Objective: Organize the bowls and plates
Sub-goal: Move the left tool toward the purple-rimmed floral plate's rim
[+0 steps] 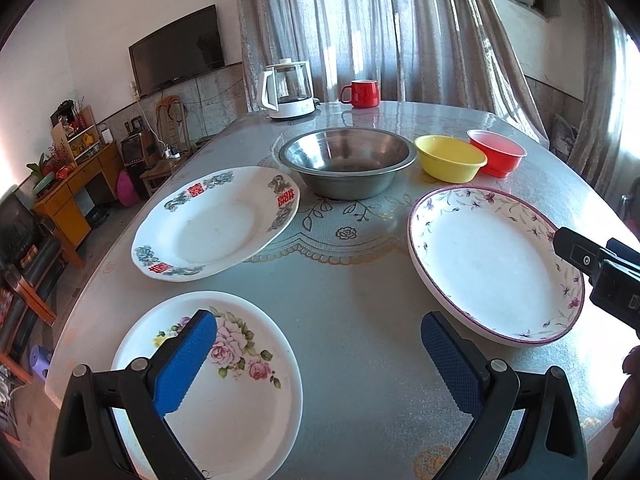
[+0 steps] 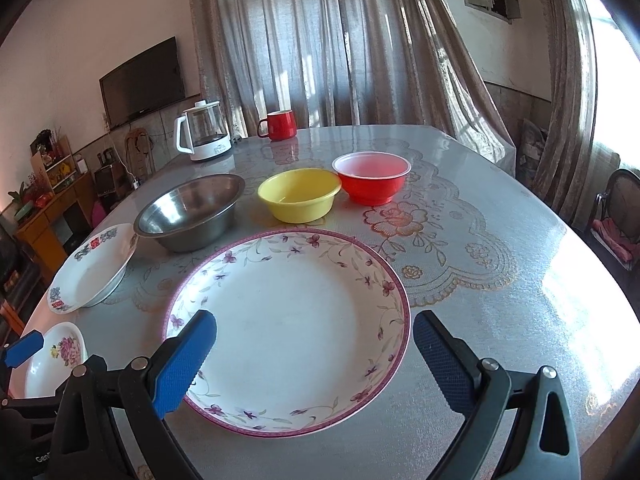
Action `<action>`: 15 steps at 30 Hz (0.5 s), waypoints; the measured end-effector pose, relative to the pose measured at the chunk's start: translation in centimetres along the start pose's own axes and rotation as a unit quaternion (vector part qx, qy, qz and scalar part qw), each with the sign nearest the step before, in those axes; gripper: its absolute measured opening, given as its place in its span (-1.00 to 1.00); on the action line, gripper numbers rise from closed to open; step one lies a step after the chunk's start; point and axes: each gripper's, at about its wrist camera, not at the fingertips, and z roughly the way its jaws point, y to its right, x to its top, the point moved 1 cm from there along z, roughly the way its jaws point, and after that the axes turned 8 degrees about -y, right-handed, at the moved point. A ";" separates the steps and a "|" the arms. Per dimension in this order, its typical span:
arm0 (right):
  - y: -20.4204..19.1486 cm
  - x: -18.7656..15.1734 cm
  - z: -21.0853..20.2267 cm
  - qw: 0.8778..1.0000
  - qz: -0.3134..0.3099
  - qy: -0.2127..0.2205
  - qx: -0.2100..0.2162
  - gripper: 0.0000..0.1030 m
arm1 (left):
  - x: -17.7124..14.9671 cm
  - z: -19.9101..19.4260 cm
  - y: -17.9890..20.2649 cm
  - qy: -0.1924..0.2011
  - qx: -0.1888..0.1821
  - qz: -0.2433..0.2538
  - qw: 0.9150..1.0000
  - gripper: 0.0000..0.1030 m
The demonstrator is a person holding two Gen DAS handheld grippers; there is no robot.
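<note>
Blue-padded left gripper (image 1: 318, 350) and right gripper (image 2: 314, 350) both gape wide, holding nothing; purple-rimmed plate (image 2: 288, 332) lies under the right, rose plate (image 1: 224, 392) at the left's 9 o'clock.

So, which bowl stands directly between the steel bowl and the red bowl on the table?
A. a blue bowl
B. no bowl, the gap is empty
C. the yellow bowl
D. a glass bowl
C: in the right wrist view the yellow bowl sits in the row between the steel bowl and the red bowl.
</note>
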 end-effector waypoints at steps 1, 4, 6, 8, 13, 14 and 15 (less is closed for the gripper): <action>0.2 0.0 0.1 1.000 0.003 -0.002 0.000 0.95 | 0.0 0.0 0.1 -0.001 -0.001 0.001 1.000 0.99; 0.6 0.1 0.4 1.000 0.005 -0.006 -0.002 0.95 | 0.1 0.2 0.4 -0.005 -0.005 0.006 1.000 0.99; 0.9 0.2 0.5 1.000 0.002 -0.007 -0.004 0.95 | 0.3 0.4 0.6 -0.006 -0.008 0.010 1.000 0.99; 1.4 0.4 0.6 1.000 0.005 -0.006 -0.007 0.95 | 0.4 0.4 0.7 -0.006 -0.005 0.013 1.000 0.99; 3.3 0.8 1.2 0.999 0.026 -0.015 -0.012 0.95 | 0.7 0.8 1.2 -0.014 -0.016 0.022 1.000 0.99; 3.6 0.9 1.3 0.999 0.029 -0.017 -0.013 0.95 | 0.8 1.0 1.3 -0.018 -0.022 0.023 0.999 0.99; 3.8 1.0 1.4 0.999 0.030 -0.018 -0.015 0.95 | 0.9 1.2 1.4 -0.023 -0.029 0.025 0.999 0.99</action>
